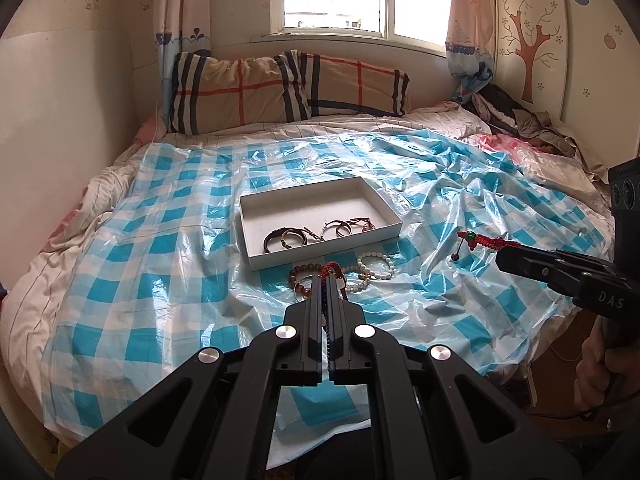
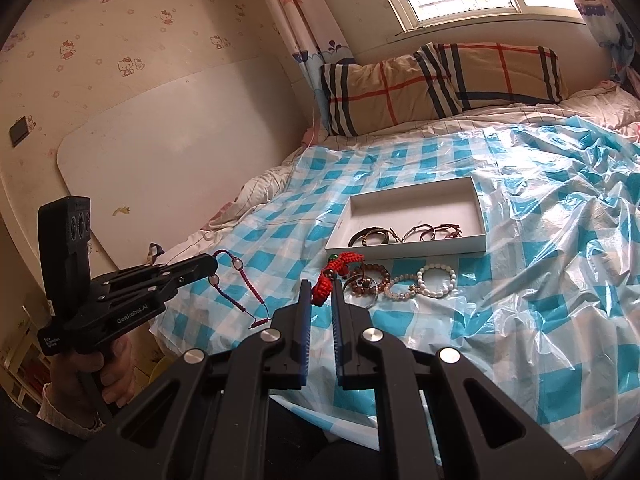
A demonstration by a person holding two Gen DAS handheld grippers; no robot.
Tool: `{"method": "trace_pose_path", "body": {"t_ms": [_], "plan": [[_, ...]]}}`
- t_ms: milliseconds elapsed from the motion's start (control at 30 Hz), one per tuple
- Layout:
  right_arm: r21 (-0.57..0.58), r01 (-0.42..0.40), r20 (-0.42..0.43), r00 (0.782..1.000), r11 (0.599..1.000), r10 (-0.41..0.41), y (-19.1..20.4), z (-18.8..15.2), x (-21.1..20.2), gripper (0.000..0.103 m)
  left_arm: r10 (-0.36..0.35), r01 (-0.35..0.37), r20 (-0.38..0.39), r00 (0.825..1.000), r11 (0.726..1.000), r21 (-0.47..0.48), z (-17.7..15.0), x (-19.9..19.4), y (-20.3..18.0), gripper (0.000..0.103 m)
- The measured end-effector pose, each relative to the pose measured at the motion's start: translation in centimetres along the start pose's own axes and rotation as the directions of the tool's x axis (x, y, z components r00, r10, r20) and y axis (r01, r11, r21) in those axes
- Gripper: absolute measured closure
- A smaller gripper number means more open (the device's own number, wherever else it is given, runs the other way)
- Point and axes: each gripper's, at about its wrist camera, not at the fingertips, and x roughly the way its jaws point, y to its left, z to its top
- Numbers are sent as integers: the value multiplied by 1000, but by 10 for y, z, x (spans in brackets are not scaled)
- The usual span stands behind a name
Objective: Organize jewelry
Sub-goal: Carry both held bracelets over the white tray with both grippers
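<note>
A white open box (image 1: 256,245) (image 2: 479,200) lies on the blue-checked plastic sheet and holds several bangles and rings (image 1: 289,237) (image 2: 372,235). Brown and white bead bracelets (image 1: 374,265) (image 2: 436,280) lie just in front of the box. My left gripper (image 1: 326,276) (image 2: 210,266) is shut on a dark red cord bracelet (image 1: 330,268) (image 2: 240,284) that dangles above the sheet. My right gripper (image 2: 322,286) (image 1: 502,254) is shut on a red knotted bracelet with a green bead (image 2: 334,274) (image 1: 480,240), held above the sheet to the right of the box.
The blue-checked plastic sheet (image 1: 160,280) (image 2: 540,280) covers the bed. Plaid pillows (image 1: 280,88) (image 2: 440,80) lie under the window. A pile of clothes (image 1: 516,120) sits at the back right. A white board (image 2: 168,140) leans on the left wall.
</note>
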Motion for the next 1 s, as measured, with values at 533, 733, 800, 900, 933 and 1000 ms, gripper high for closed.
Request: {"method": "trace_pose_path", "body": {"t_ms": [533,733,800,900,933,1000], "plan": [[-1,-26,18,1000,1000,26,-3,16,17,92,-8,8,-1,1000,998,-63,8,20,21,101],[5,-36,19,999,999,36,-9,24,30,92,-15,15,2,1000,997,-71,18,35,24,101],[3,-40,17,999,999,39,-11,27,35,92,-17,17,1,1000,998,-67,21,42,23,101],[1,-44,14,999,999,44,-15,31,44,92,-18,18,-3,1000,998,-62,26,53,23,101],[0,-46,14,999,999,46,-16,33,47,92,-17,17,-5,1000,998,-61,27,58,23,101],[-2,-49,13,999,999,49,-19,36,53,92,-15,14,-10,1000,998,-57,30,67,23,101]]}}
